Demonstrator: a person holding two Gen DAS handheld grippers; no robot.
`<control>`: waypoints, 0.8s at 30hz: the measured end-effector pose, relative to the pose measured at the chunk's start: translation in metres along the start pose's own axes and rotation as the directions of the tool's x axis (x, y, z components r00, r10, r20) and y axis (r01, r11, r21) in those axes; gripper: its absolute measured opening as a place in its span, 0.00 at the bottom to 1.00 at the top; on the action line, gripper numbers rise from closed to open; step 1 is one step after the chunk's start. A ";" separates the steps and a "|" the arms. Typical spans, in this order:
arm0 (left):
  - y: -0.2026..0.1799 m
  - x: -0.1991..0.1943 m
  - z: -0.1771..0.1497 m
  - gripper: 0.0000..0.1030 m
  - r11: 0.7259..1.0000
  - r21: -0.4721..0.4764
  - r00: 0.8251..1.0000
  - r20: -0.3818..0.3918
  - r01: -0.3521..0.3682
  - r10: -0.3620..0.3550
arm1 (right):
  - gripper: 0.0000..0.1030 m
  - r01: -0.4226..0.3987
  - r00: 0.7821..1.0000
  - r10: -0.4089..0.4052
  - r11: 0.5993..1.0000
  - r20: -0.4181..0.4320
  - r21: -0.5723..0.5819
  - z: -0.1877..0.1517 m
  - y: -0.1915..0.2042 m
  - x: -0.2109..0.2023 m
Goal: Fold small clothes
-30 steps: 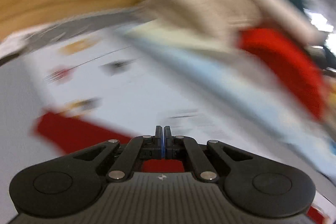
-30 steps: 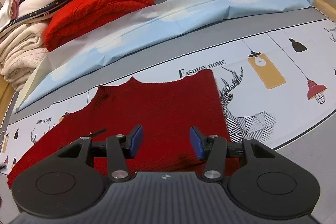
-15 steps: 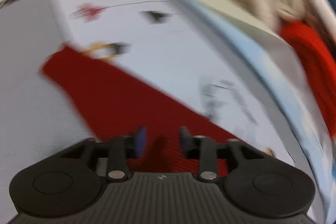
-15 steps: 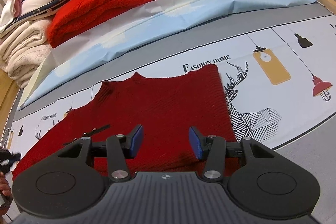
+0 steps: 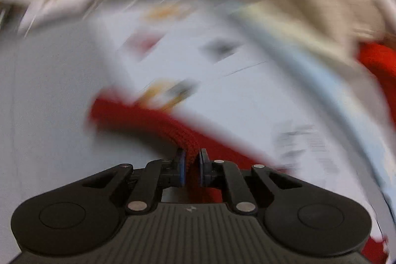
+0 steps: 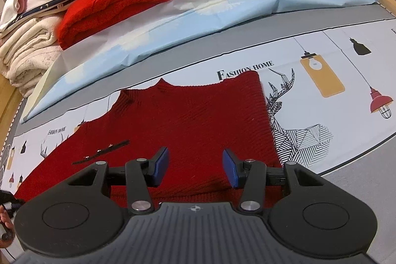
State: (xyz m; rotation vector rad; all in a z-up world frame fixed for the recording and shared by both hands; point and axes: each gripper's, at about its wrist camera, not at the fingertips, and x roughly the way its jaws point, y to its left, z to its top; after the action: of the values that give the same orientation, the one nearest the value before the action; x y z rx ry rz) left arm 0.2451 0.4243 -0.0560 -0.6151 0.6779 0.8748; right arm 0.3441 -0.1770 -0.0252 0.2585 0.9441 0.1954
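The left gripper (image 5: 190,166) has just closed its jaws on a sleeve of the dark red sweater (image 6: 190,120); the right gripper (image 6: 195,168) hangs released above its hem. The sweater lies spread flat on the printed mat (image 6: 334,61) covering the bed, so no fold looks made yet.

Both tools look alike: the left gripper (image 5: 190,162) and right gripper (image 6: 195,166) have matte black bodies with ribbed grey-black housings, round discs at either side, silver rivets on the linkage arms, and blue-faced pads (image 6: 160,165).
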 end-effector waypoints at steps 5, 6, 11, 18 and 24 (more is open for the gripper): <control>-0.117 -0.109 -0.045 0.09 0.872 0.306 0.899 0.097 0.382 -0.428 | 0.49 0.001 1.000 -0.001 1.000 -0.004 -0.009 0.000 0.002 0.002; -0.137 -0.125 -0.062 0.09 0.820 0.340 0.860 0.060 0.459 -0.507 | 0.49 0.004 1.000 -0.004 1.000 -0.005 -0.008 0.000 0.002 0.003; -0.221 -0.158 -0.143 0.16 0.497 0.304 0.582 -0.368 0.813 -0.725 | 0.49 0.013 1.000 -0.013 1.000 -0.014 -0.001 -0.004 0.003 0.010; -0.214 -0.112 -0.134 0.16 0.697 0.254 0.726 -0.422 0.670 -0.543 | 0.49 0.013 0.998 -0.003 0.989 -0.067 0.147 -0.006 -0.015 0.028; -0.175 -0.064 -0.094 0.17 0.900 0.186 0.882 -0.351 0.394 -0.314 | 0.39 -0.002 0.997 0.030 0.928 -0.068 0.373 -0.008 -0.044 0.042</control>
State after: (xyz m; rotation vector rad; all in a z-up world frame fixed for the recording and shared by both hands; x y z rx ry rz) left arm 0.3364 0.2377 -0.0319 -0.6283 0.9123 0.3366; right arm 0.3643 -0.2065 -0.0752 0.6147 1.0495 0.0375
